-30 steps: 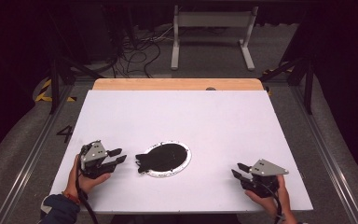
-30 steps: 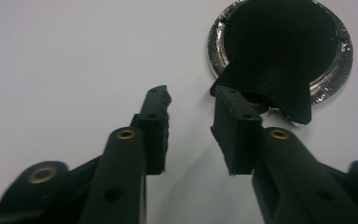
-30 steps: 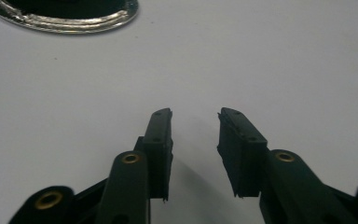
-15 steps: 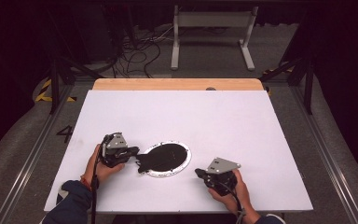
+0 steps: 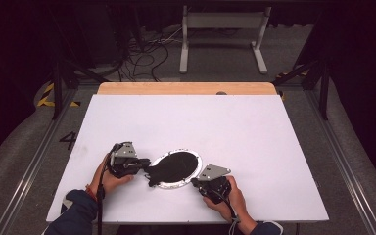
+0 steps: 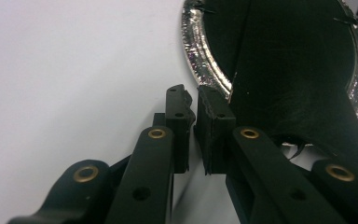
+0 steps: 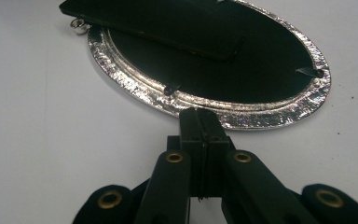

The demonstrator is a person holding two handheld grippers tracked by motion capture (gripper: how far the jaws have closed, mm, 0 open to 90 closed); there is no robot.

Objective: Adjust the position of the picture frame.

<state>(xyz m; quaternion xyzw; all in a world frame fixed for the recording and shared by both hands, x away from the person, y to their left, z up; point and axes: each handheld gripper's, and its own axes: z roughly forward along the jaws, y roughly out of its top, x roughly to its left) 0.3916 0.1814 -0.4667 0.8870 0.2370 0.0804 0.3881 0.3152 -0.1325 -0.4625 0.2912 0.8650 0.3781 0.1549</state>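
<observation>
High cam: above person's side, looks fwd and down on whole counter point(image 5: 196, 122). Gripper cams: low, close, facing foil plate point(image 5: 175, 168) from opp. sides; plate shared by all three.

It looked like a lab or recording studio — a white desk point(image 5: 186, 122) stood alone on grey carpet, ringed by dark curtains. Loose cables point(image 5: 142, 54) sprawled behind it beside a metal stand point(image 5: 223, 34), and hazard tape point(image 5: 46, 95) marked the floor.
</observation>
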